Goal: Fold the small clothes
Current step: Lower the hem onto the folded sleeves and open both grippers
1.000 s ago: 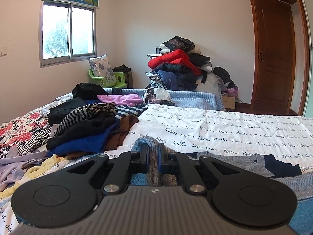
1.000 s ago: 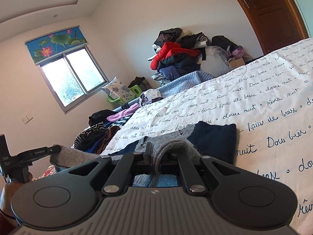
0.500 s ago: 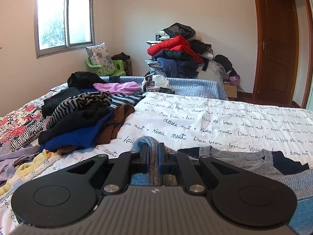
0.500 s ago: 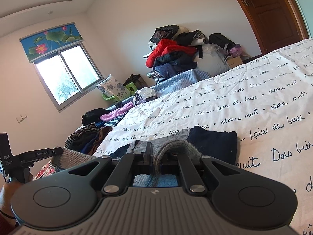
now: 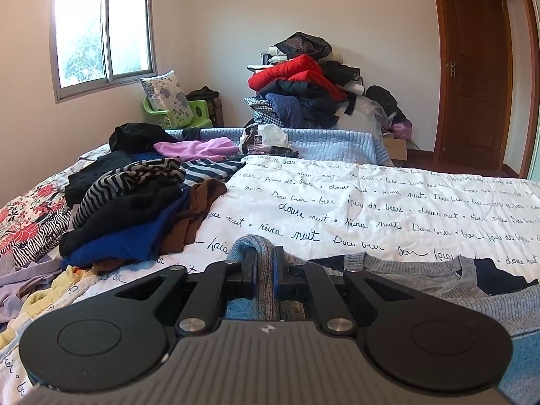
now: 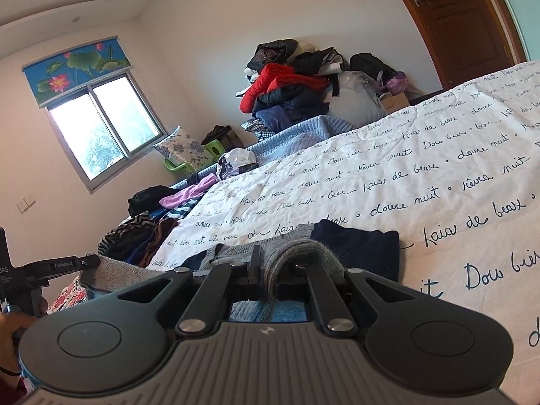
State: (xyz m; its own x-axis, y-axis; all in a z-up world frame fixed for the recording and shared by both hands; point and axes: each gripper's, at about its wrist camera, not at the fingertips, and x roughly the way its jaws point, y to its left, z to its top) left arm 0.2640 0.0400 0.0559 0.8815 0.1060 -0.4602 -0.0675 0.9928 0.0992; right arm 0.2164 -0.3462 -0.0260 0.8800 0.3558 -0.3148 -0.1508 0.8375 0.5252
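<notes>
Item 1. Bed (image 5: 388, 209): covered with a white spread printed in black cursive script, it filled most of both views in front of you. A blue quilted cover (image 5: 337, 145) lay across its far end.

Item 2. Wooden door (image 5: 472, 67): dark brown, at the far right of the room.

Item 3. Window (image 5: 103, 38): on the far left wall, under a lotus-print blind.

Item 4. Heap of coats (image 5: 303, 81): stacked against the far wall beyond the bed, red padded jacket near the top, navy ones beneath.

Item 5. Pile of clothes (image 5: 135, 202): on the left part of the bed, striped, black, blue and brown pieces overlapping, with a pink garment at its far side.

Item 6. Grey knit sweater (image 5: 422, 280): the task piece, with navy panels and a light blue lower part, lay on the near edge of the spread, directly under your tools, its neckline showing just right of the left tool.

Item 7. Left gripper (image 5: 266, 263): you had its jaws closed tight on a raised fold of the sweater.

Item 8. Right gripper (image 6: 270, 270): likewise clamped on a grey fold that humped over its fingertips.

Item 9. Green plastic chair (image 5: 189, 114): far left, under the window, holding a floral pillow.

Item 10. Your left hand (image 6: 15, 320): seen at the left edge of the right wrist view, gripping the other tool's handle.
</notes>
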